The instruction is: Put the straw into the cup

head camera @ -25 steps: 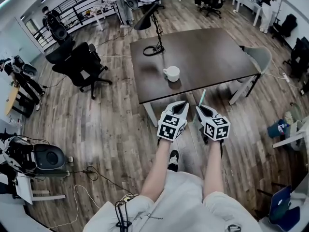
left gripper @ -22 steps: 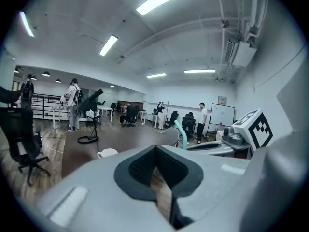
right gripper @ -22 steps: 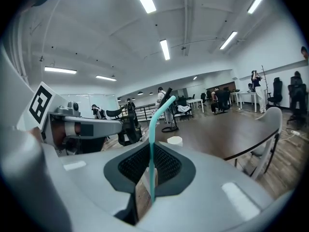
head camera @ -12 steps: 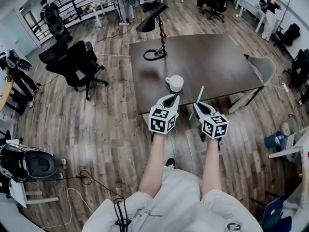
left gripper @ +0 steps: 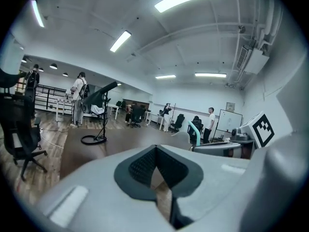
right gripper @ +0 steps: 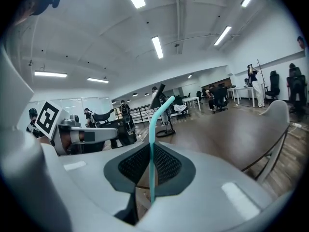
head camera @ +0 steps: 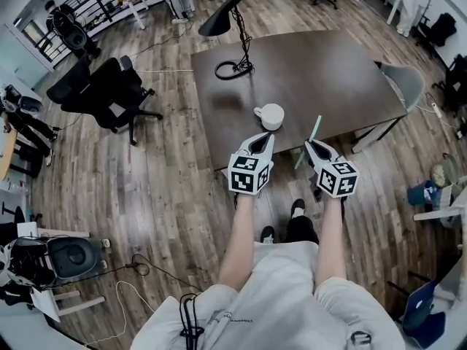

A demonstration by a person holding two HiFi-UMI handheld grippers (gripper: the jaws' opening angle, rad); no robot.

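1. Right tool [head camera: 314,147] is clamped on the teal straw [head camera: 314,130]. In the right gripper view the tool [right gripper: 150,164] has its two dark pads [right gripper: 166,164] pressed against the straw [right gripper: 151,144] from either side.
2. I see the straw standing nearly upright in that grip. Its lower end reaches just below the pads, and its upper part curves over to the right above them.
3. Left tool [head camera: 265,140] has its jaws together and nothing held. In the left gripper view the tool [left gripper: 155,150] shows its pads meeting at the tips, with only a small gap lower down where the floor shows through.
4. From the head view, I have both tools side by side at the near edge of the dark desk [head camera: 321,68], the left one slightly ahead.
5. The white cup [head camera: 271,115] stands upright on the desk close to that near edge. It is just beyond the left tool's tip, and its handle points left.
6. The straw is well clear of the cup, off to its right, and touches nothing but the right tool.
7. Farther back on the desk I see a black lamp [head camera: 225,19] with its ring base [head camera: 233,69] near the far left corner.
8. A grey chair [head camera: 406,84] stands at the desk's right end.
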